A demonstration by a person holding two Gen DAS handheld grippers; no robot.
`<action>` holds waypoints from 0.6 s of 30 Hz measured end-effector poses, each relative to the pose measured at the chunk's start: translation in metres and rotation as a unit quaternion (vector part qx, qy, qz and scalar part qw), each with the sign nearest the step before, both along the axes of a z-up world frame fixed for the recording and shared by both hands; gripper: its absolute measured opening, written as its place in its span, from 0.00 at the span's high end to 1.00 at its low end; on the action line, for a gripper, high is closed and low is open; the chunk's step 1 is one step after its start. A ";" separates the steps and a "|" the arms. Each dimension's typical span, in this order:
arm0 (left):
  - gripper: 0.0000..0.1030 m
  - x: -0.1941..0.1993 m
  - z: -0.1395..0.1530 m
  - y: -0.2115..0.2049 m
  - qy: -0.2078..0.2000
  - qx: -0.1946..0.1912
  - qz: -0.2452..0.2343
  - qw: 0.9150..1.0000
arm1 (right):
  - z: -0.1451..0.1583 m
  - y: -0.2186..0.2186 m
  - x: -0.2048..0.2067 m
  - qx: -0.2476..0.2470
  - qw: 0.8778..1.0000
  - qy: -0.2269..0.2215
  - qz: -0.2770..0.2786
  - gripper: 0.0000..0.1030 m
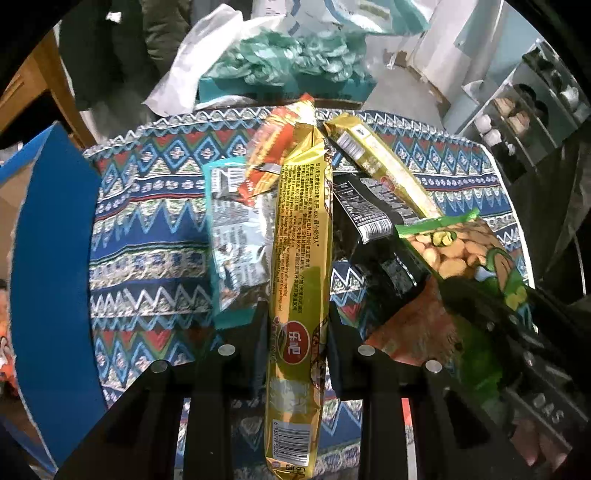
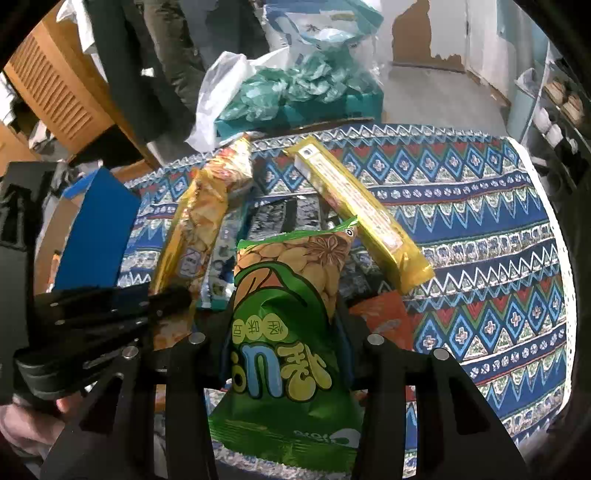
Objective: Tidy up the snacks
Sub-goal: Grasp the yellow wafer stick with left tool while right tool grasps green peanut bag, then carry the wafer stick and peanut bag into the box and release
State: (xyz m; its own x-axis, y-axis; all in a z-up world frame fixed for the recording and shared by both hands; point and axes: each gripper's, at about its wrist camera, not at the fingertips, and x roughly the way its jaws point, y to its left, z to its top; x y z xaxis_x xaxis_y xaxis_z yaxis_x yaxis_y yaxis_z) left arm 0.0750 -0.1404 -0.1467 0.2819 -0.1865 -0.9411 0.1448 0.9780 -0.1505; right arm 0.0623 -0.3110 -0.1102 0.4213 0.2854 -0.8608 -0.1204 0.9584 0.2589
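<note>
Patterned blue, red and white cloth (image 2: 480, 229) covers the table, snacks heaped at its middle.

Beyond it sit a teal box (image 2: 332, 107) under crumpled plastic, a wooden cabinet (image 2: 55, 88) and a shoe rack (image 1: 528, 110); a blue box (image 1: 51, 266) stands at the left edge. The left gripper (image 1: 295, 332) is clamped on a long gold pack (image 1: 299, 258) with a red logo and barcode. The right gripper (image 2: 284, 332) pinches a green peanut bag (image 2: 291, 332) printed with yellow characters. Another gold pack (image 2: 362, 218), a teal pack (image 1: 236, 236) and a black pack (image 1: 369, 218) lie on the cloth ahead.

grey floor (image 2: 436, 92), peeling wall (image 2: 443, 26), shoe shelf (image 1: 532, 107)
</note>
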 end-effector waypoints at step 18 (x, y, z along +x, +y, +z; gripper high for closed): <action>0.73 -0.035 0.044 0.058 -0.033 -0.022 0.031 0.999 | 0.037 0.047 -0.013 0.000 0.999 -0.033 0.040 0.58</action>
State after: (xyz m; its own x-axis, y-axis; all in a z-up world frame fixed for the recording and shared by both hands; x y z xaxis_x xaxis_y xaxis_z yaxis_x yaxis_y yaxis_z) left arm 0.0404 -0.0829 -0.1030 0.3554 -0.2072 -0.9115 0.0947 0.9781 -0.1854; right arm 0.0496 -0.2635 -0.0737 0.4532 0.3213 -0.8315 -0.2142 0.9447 0.2483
